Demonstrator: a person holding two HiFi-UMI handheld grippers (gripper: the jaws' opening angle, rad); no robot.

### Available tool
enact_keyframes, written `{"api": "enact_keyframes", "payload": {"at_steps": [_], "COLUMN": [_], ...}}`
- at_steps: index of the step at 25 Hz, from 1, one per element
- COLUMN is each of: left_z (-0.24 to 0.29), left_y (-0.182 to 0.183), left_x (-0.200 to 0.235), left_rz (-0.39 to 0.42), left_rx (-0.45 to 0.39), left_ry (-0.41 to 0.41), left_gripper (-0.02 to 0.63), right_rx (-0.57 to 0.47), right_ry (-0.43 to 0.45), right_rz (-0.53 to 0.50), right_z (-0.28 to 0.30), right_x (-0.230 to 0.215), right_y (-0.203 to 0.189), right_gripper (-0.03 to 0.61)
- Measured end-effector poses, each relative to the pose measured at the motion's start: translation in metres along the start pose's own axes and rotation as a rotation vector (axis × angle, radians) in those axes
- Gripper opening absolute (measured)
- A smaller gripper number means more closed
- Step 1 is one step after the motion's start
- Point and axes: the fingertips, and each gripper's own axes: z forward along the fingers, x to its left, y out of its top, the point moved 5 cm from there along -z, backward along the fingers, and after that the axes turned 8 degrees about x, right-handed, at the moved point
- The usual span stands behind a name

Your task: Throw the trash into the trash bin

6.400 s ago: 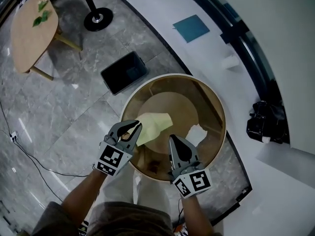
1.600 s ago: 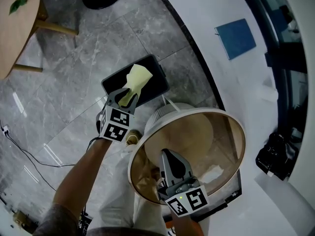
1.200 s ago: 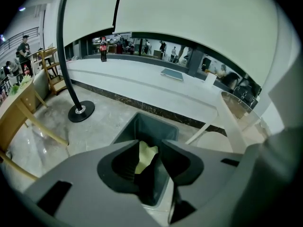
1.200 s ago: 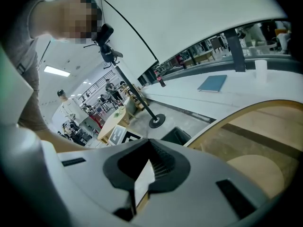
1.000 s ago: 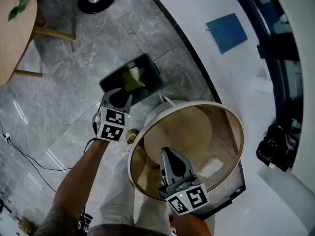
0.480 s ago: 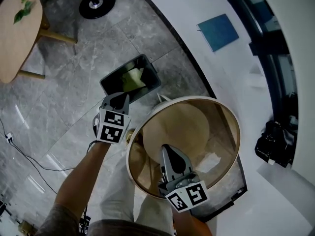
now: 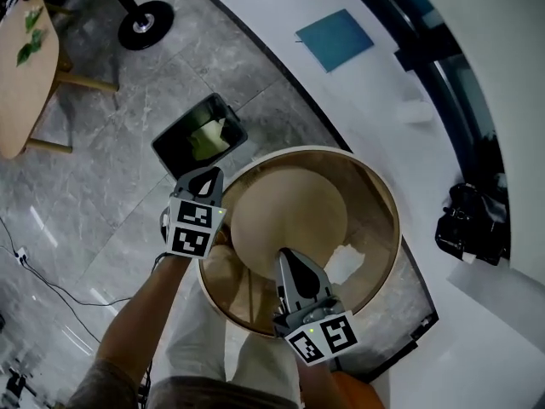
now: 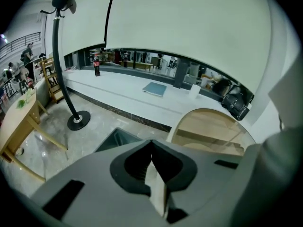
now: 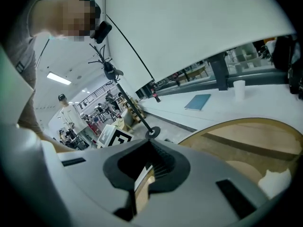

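A black trash bin [image 7: 168,146] stands on the grey floor with a yellow-green sheet of paper [image 7: 207,135] lying inside it. My left gripper [image 7: 207,174] is shut and empty, between the bin and the rim of the round wooden table [image 7: 375,186]. In the left gripper view its jaws [image 8: 151,142] meet, with the bin [image 8: 115,138] just beyond them. My right gripper [image 7: 285,256] is shut and empty above the table's near side. A crumpled white paper [image 7: 345,262] lies in the table to the right of it, and shows again [image 9: 277,181] in the right gripper view.
A white curved ledge runs behind the table with a blue book [image 7: 335,39] and a black bag [image 7: 471,224] on it. A black stand base [image 7: 140,25] and a wooden side table [image 7: 25,66] are at upper left. A cable [image 7: 38,271] crosses the floor.
The left gripper carried the yellow paper over the bin, let it fall in, shut its jaws and drew back up toward the table. The right gripper shifted slightly over the table.
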Motion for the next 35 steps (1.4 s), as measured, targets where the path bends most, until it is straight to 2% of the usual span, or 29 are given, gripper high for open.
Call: {"api": "enact_keyframes", "payload": {"at_steps": [8,18,22,28,29,31,35], "left_z": [0.011,0.024,0.026,0.030,0.032,0.037,0.042], "left_y": [0.017,0.026,0.028,0.021,0.016,0.001,-0.034], "left_x": [-0.122,-0.294,-0.331,-0.355,-0.358,-0.364,-0.380], "left_rz": [0.096,0.245,0.290,0.353,0.361,0.373,0.432], "left_rx": [-0.002,0.031,0.038,0.057,0.064,0.093,0.139], "left_ry": [-0.090,-0.282,-0.306,-0.335,-0.342,-0.362,-0.398], "left_gripper": [0.020,0.020,0.020,0.025,0.050,0.163,0.232], "right_rx": [-0.063,-0.150,-0.179,-0.201,-0.202,-0.202,-0.187], "right_ry": [-0.093,-0.212,-0.241,-0.269,-0.271,-0.274,-0.277], "right_rz": [0.056,0.140,0.165,0.203,0.208,0.218,0.247], "right_z": [-0.091,-0.189,-0.214,-0.235,-0.236,-0.237,-0.235], "right_x": [-0.060,-0.131,-0.150,-0.167,-0.169,-0.172,-0.174], "right_y": [-0.010,-0.029,-0.034,-0.045,-0.047,-0.054,-0.075], "right_gripper": [0.018,0.018,0.018,0.018,0.018,0.018,0.018]}}
